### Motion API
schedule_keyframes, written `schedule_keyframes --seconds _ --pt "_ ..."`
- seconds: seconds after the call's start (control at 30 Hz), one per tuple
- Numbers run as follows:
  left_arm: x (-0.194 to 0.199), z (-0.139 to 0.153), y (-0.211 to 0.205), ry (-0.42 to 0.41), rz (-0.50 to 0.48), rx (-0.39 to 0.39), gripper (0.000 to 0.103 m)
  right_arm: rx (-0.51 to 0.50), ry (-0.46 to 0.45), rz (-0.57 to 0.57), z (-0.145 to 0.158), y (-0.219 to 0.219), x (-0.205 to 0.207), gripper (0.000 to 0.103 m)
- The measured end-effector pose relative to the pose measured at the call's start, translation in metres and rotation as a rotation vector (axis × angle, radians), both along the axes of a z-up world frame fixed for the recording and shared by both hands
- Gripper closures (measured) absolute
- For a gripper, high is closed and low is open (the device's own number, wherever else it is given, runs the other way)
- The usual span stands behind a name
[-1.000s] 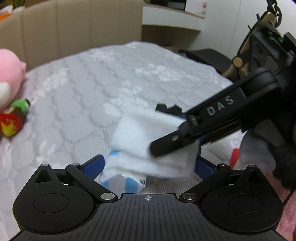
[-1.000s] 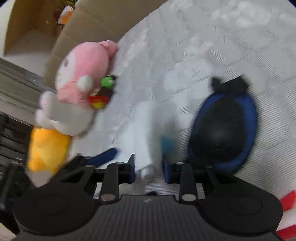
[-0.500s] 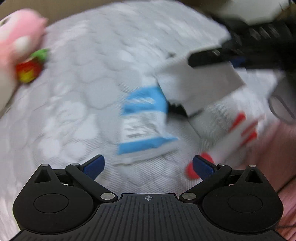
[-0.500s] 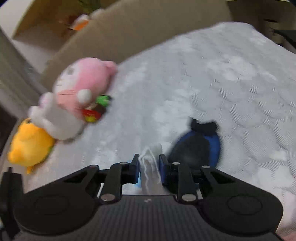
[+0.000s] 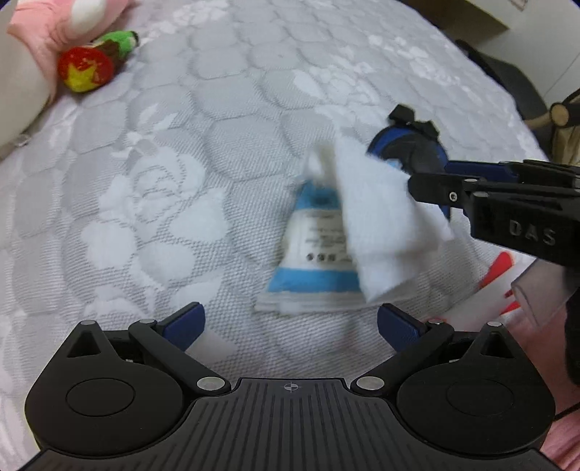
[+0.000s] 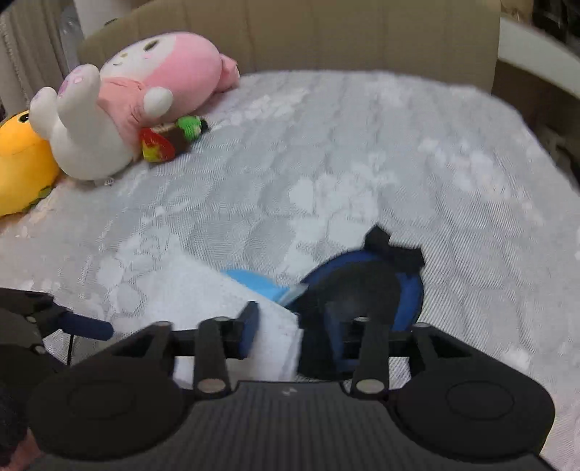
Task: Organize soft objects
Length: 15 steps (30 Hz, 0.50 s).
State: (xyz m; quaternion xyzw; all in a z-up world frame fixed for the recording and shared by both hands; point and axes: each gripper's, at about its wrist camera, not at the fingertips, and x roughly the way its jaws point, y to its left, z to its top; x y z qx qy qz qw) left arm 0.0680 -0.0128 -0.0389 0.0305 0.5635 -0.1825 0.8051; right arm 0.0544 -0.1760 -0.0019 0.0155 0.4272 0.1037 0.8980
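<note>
A blue and white tissue pack [image 5: 311, 250] lies flat on the grey quilted bed [image 5: 181, 152], just ahead of my left gripper [image 5: 290, 322]. That gripper is open with nothing between its fingers. My right gripper [image 5: 413, 181] reaches in from the right, shut on a white tissue [image 5: 384, 224] that hangs over the pack's right side. In the right wrist view the tissue [image 6: 275, 340] sits between the right gripper [image 6: 279, 326] fingers, with the pack's blue edge [image 6: 253, 282] beyond it.
A blue and black pouch [image 6: 406, 290] lies right of the pack. A pink and white plush [image 6: 163, 76], a yellow plush [image 6: 18, 163] and a small red and green toy [image 6: 159, 146] rest by the beige headboard [image 6: 362, 32]. A red and white item [image 5: 500, 268] lies at the right.
My left gripper has drawn back, so the tissue pack now lies on the bed ahead of it instead of between its fingers. The right gripper has moved right and kept hold of the tissue.
</note>
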Motion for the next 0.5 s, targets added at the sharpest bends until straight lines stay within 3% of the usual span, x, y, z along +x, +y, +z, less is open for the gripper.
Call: schedule_keyframes --seconds 0.13,0.23,0.33,0.43,0.47,0.5 --pt "0.003 -0.001 0.004 0.007 0.011 -0.008 0.0 0.008 -0.055 0.15 0.013 0.018 -0.001 0.037" --pt "0.004 -0.002 0.008 0.009 0.019 -0.012 0.0 0.0 0.004 0.249 0.003 0.034 0.006 0.037" --pt "0.005 -0.002 0.008 0.007 0.019 -0.007 0.0 -0.017 0.046 0.245 -0.014 0.037 0.013 0.045" --pt "0.006 -0.002 0.009 0.009 0.022 -0.012 0.0 -0.002 0.044 0.209 -0.021 0.027 0.014 0.064" --pt "0.007 -0.003 0.009 0.012 0.024 -0.013 0.0 0.02 0.043 0.18 -0.02 0.021 0.014 0.08" --pt "0.008 -0.004 0.009 0.015 0.025 -0.014 0.0 0.037 0.043 0.143 -0.019 0.015 0.016 0.085"
